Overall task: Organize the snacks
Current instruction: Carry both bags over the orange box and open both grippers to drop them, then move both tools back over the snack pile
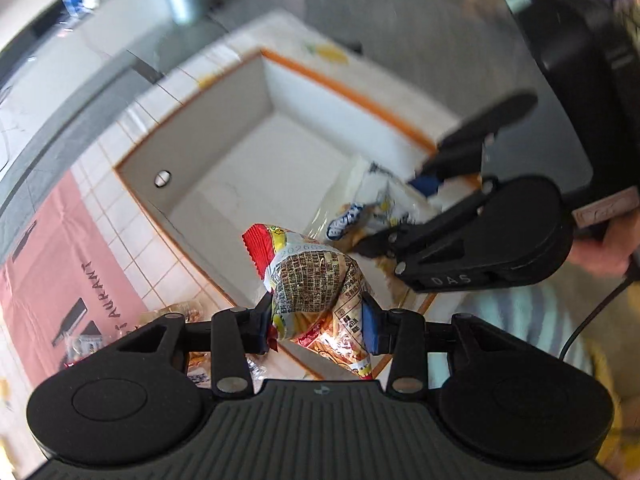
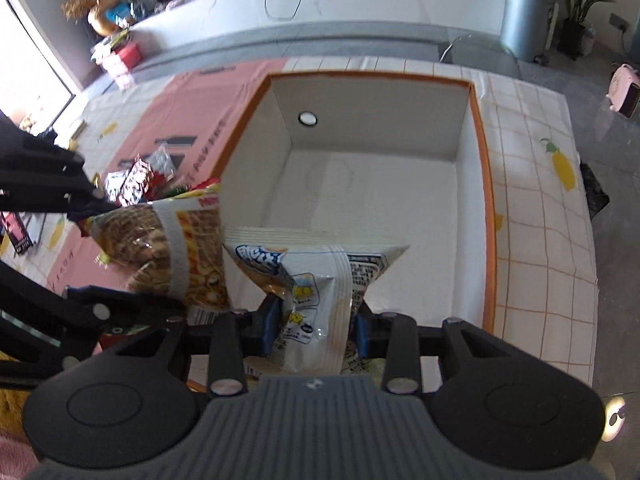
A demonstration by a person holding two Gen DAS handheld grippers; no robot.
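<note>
**Two hand-held grippers, each pinching a snack packet at the box**

Left hand-held gripper (image 1: 318, 322): blue-padded fingers pressed onto a yellow-and-red snack packet (image 1: 316, 280), gripped around its middle. Packet stands roughly upright between the fingers, red crimped end uppermost, printed text panel facing the camera. Held at the near edge of the box, above the rim; in the right wrist view the same packet (image 2: 176, 248) sits just outside the box's left wall.

Right hand-held gripper (image 2: 316, 322): fingers pinching a white snack packet (image 2: 316, 276) with blue lettering and small yellow figures. Packet's sealed top edge points forward into the box, over its white floor near the front wall. In the left wrist view this gripper (image 1: 384, 216) reaches in from the right, with the white packet (image 1: 360, 212) inside the box's right corner.

Box (image 2: 478, 152): open-topped, white inside, orange-trimmed rim, one round hole in the far wall. Floor bare apart from the held white packet.

Counter (image 2: 532, 208): covered by a white grid-patterned cloth with yellow lemon prints and a pink panel on the left.

Loose snacks (image 2: 140, 176): a small heap of wrapped packets on the pink panel, left of the box, well apart from the right gripper.

Grey bin (image 2: 524, 12): upright on the floor beyond the counter.
</note>
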